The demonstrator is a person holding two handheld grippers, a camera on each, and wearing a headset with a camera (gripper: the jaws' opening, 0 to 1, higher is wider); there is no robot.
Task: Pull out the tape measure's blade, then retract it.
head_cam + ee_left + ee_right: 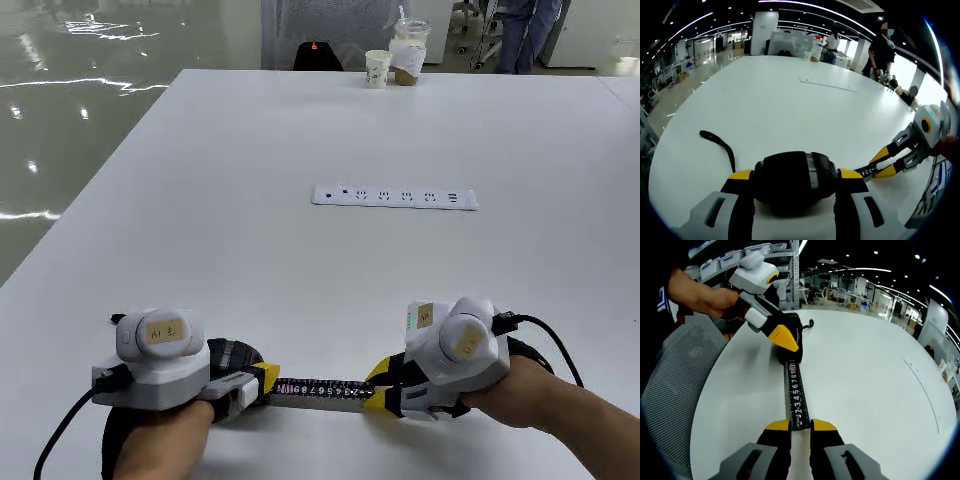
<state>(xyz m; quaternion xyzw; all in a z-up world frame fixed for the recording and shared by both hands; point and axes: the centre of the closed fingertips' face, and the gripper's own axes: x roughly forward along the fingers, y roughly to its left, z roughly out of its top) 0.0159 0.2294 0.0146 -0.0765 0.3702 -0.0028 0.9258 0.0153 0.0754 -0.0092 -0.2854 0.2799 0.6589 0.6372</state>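
White and broad, the tabletop [250, 200] runs away toward a glossy floor. At its far edge, at twelve o'clock, a paper cup [378, 68] stands just beside a clear plastic cup [408, 50]. A white power strip [395, 197] lies flat at about twelve o'clock from the work, well apart from it.

In the head view the left claw [255, 385] is at seven o'clock of the picture and the right claw [378, 387] at five o'clock. Each is held in a hand, and their yellow tips face one another.

The left claw's jaws are clamped on the black tape measure [235, 358], one on either side of it. In the left gripper view the tape measure [792, 180] is wedged squarely between the two yellow tips. Its black strap [720, 145] trails loose across the tabletop toward ten o'clock.

A short stretch of blade [320, 390] is drawn out between the two claws, dark with pale numerals. In the head view it runs from the tape measure toward three o'clock.

In the right gripper view the blade [796, 400] comes straight down from twelve o'clock to six. There the right claw [800, 426] has its jaws drawn together on the blade's free end. The blade runs low over the tabletop; whether it touches cannot be told. A grey mesh chair back [680, 390] shows at nine o'clock of that view.
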